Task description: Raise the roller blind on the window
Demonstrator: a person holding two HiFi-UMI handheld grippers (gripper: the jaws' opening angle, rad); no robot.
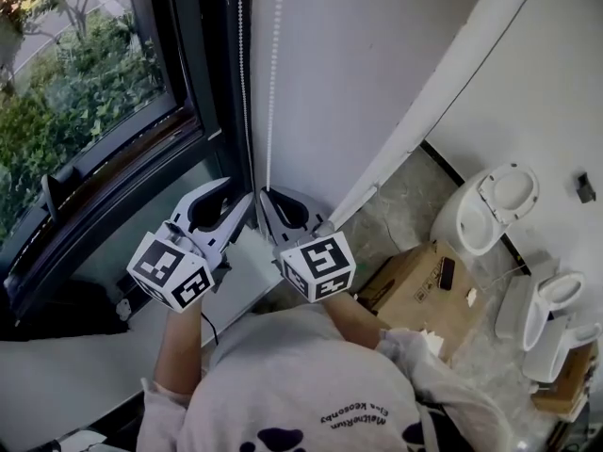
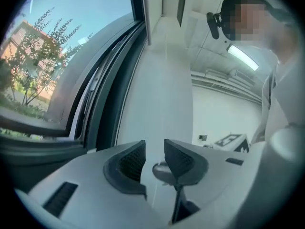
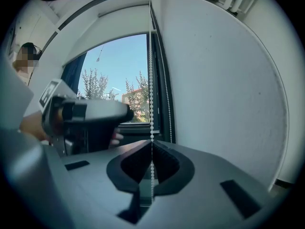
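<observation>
A white bead chain [image 1: 274,83] hangs down the white wall beside the dark window frame [image 1: 188,83]; a second strand [image 1: 242,55] runs next to it against the frame. My right gripper [image 1: 267,196] is shut on the chain, which passes straight between its closed jaws in the right gripper view [image 3: 151,144]. The chain [image 3: 151,70] rises from there toward the window top. My left gripper [image 1: 240,194] sits just left of the right one, near the second strand, and stands open [image 2: 153,144] with nothing between its pads. The window glass [image 3: 119,75] shows sky and trees.
The white wall [image 1: 377,64] fills the right side. Below on the floor stand a cardboard box [image 1: 415,285] and white toilets [image 1: 490,205], [image 1: 551,299]. The window sill [image 1: 104,347] runs along the lower left. The person's torso fills the bottom of the head view.
</observation>
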